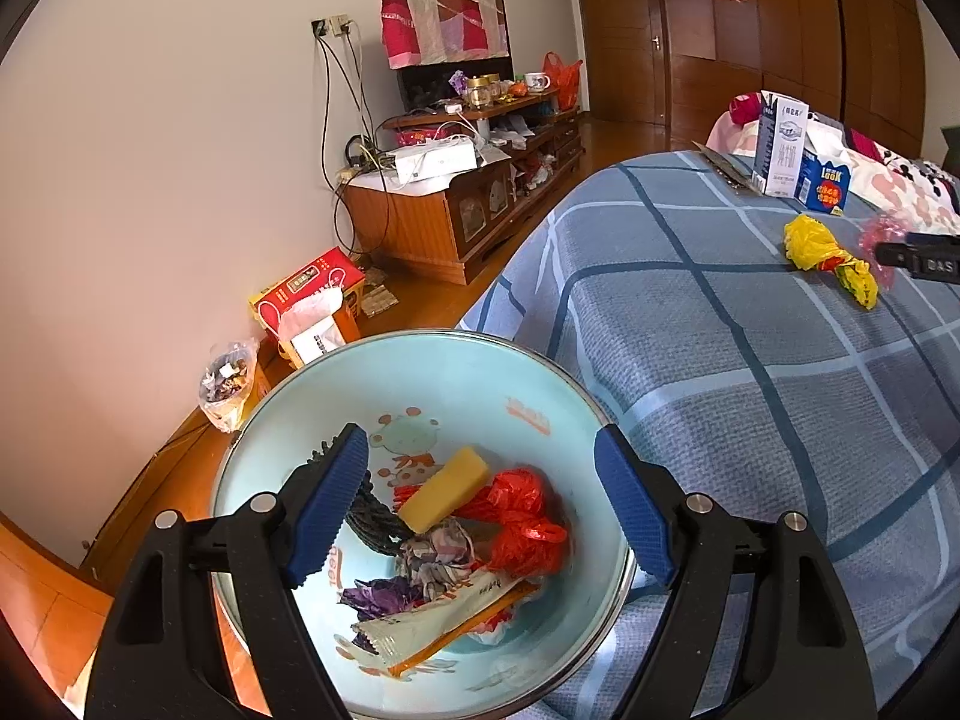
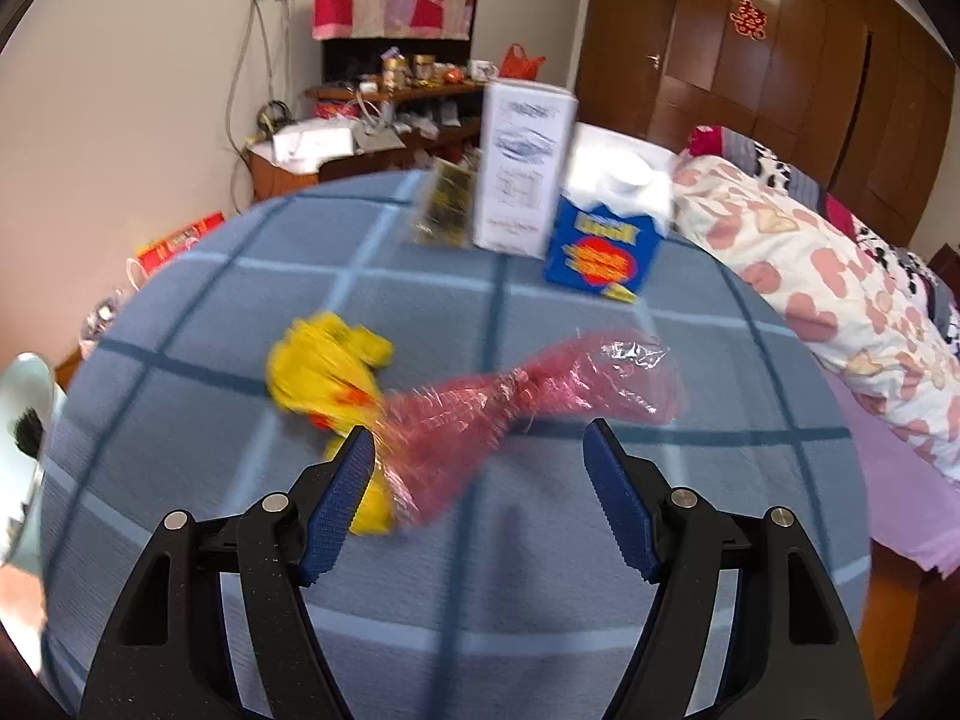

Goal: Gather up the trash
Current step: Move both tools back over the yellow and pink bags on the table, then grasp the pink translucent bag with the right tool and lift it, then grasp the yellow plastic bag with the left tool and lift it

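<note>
My left gripper (image 1: 483, 474) is open and empty above a light blue basin (image 1: 288, 438) that holds several pieces of trash: a yellow block (image 1: 444, 487), a red plastic bag (image 1: 522, 519), a white wrapper (image 1: 444, 612) and crumpled paper. On the blue checked bed cover lie a yellow plastic bag (image 2: 327, 369) and a pink cellophane wrapper (image 2: 510, 396). My right gripper (image 2: 480, 450) is open just in front of the pink wrapper, which lies between its fingertips without being gripped. The yellow bag also shows in the left wrist view (image 1: 825, 255).
A tall white carton (image 2: 522, 168), a blue carton (image 2: 606, 252) and a dark foil packet (image 2: 444, 204) stand at the far side of the bed. A flowered quilt (image 2: 840, 276) lies to the right. A cluttered wooden TV cabinet (image 1: 456, 204) stands by the wall.
</note>
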